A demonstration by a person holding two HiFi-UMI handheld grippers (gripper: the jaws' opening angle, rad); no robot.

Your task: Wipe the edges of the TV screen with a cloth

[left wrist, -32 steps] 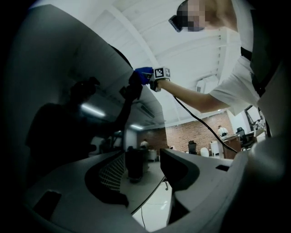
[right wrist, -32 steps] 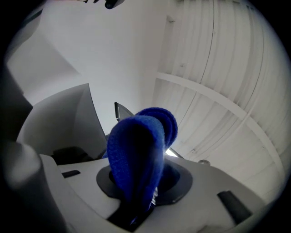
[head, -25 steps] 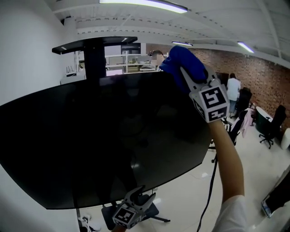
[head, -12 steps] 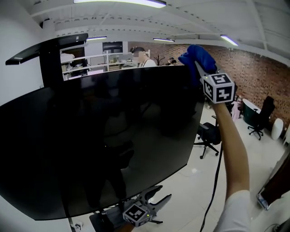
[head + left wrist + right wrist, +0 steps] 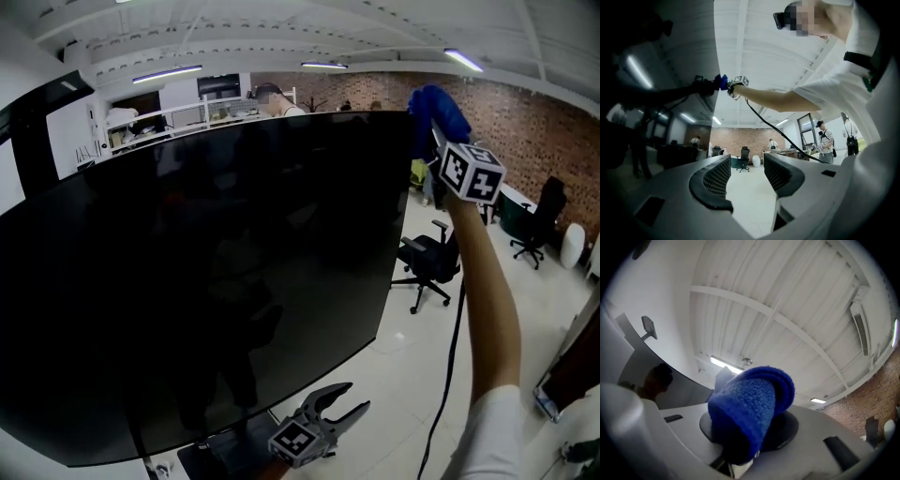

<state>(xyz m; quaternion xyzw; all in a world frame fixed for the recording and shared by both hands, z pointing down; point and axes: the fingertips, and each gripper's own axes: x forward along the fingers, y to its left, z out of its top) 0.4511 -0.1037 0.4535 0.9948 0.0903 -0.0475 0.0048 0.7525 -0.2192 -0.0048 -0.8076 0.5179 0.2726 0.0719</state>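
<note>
A large black TV screen fills most of the head view. Its top right corner is where my right gripper is raised, shut on a folded blue cloth that touches the screen's right edge. In the right gripper view the blue cloth bulges out between the jaws and hides the fingertips. My left gripper hangs low below the screen's bottom edge, open, with nothing between its fingers.
A black office chair stands on the white floor to the right of the screen. More chairs and desks line the brick wall behind. A black cable hangs beside my right arm.
My right gripper has carried the blue cloth rightward along the screen's top edge to the top right corner. The view has shifted right, and the left gripper has moved slightly right.
</note>
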